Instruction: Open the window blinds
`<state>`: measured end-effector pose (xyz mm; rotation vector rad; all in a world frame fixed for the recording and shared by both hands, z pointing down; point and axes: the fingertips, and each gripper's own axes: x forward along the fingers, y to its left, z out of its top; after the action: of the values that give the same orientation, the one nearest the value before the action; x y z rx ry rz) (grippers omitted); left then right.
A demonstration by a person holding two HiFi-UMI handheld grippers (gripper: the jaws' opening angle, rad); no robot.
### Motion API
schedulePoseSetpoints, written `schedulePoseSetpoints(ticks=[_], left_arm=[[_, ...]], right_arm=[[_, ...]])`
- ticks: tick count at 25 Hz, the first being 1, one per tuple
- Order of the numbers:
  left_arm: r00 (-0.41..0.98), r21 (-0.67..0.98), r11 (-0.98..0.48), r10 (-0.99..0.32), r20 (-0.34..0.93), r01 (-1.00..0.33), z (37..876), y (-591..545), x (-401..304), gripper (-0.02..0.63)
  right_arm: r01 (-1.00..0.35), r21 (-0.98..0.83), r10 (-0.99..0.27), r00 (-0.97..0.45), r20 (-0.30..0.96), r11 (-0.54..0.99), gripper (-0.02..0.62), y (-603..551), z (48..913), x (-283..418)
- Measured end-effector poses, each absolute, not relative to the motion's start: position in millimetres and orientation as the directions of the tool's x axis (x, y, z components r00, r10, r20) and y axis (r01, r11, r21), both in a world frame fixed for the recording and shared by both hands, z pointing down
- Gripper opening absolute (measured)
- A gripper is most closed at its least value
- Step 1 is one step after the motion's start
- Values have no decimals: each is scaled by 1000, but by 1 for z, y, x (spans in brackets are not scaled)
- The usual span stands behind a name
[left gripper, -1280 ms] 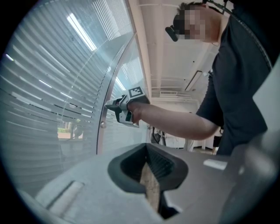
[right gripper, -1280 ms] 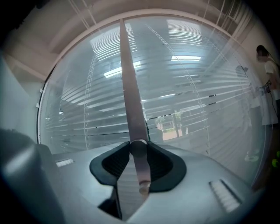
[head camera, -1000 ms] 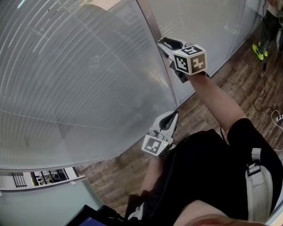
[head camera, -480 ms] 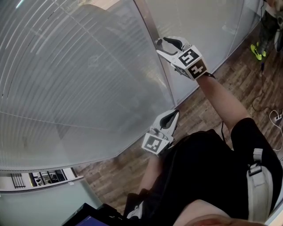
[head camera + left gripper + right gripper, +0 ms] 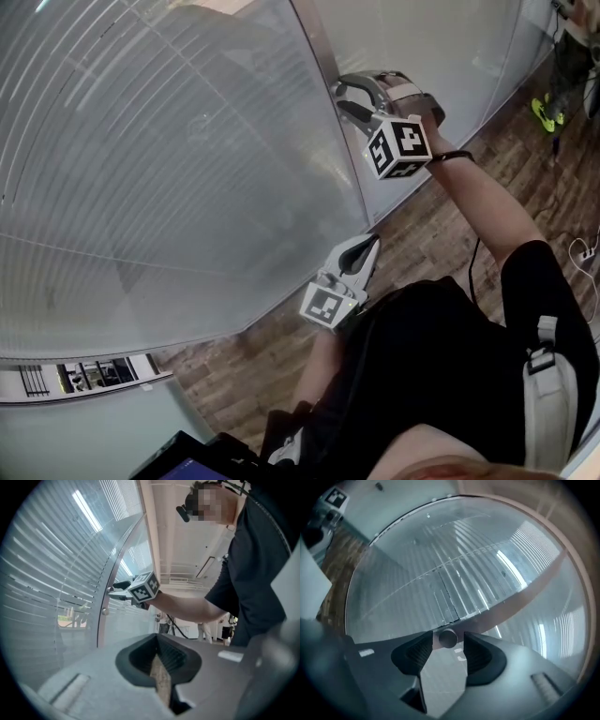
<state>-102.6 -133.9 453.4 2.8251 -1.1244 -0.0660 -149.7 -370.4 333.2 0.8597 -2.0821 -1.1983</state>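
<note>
Seen from above, the window blinds (image 5: 159, 159) fill the left of the view. They are pale horizontal slats behind glass, mostly closed, with only glimpses of outdoors between them. To their right and low, by the person's waist, the left tongs (image 5: 368, 246) point level at the window, clenched on nothing and doing no work. Above them a metal frame post (image 5: 362, 183) runs up between the blinds' pane and a plain frosted one, over a wooden floor (image 5: 441, 225). On that post sits a small round knob (image 5: 448, 638) (most likely the control that tilts the slats). Farthest right, at arm's reach, the right tongs (image 5: 447, 645) straddle the knob. Their jaws have just swung wide and eased in a little. A sliver of space shows either side of the knob, so it is released, not gripped. The step in hand appears to be taking hold of the knob. The next move calls for closing squarely on it, then rolling the wrist to turn it, keeping on its axis so the pads do not slip off.
</note>
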Motion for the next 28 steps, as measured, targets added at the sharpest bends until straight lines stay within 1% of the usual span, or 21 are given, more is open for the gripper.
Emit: schedulePoseSetpoints(ticks=[3, 5, 8, 10, 15, 18, 21, 24, 28], left_arm=[[721, 105, -717, -693, -5, -689, 453, -135, -105, 5], [717, 104, -714, -697, -8, -693, 452, -136, -104, 5], [715, 101, -712, -699, -8, -695, 452, -136, -106, 5], [716, 105, -712, -698, -2, -694, 454, -134, -107, 5], [715, 103, -712, -699, -9, -694, 455, -133, -108, 5], [715, 99, -713, -699, -14, -695, 460, -133, -107, 5], [713, 87, -712, -701, -21, -697, 463, -132, -109, 5], [716, 96, -713, -698, -12, -694, 460, -132, -110, 5], [708, 91, -708, -706, -36, -701, 459, -131, -111, 5]], right_arm=[[-114, 946, -782, -597, 179, 304, 203, -376, 340, -150], [-76, 957, -786, -590, 184, 281, 192, -378, 341, -149], [-56, 962, -791, -583, 186, 267, 183, -381, 342, -150], [-46, 967, -797, -576, 181, 252, 131, -381, 343, -151], [-45, 967, -800, -573, 180, 249, 129, -381, 342, -151], [-97, 952, -791, -584, 181, 289, 129, -381, 344, -150], [-206, 904, -775, -605, 184, 375, 129, -379, 338, -152], [-276, 862, -771, -609, 186, 426, 129, -381, 338, -152], [-430, 734, -762, -622, 180, 525, 129, -382, 334, -149]])
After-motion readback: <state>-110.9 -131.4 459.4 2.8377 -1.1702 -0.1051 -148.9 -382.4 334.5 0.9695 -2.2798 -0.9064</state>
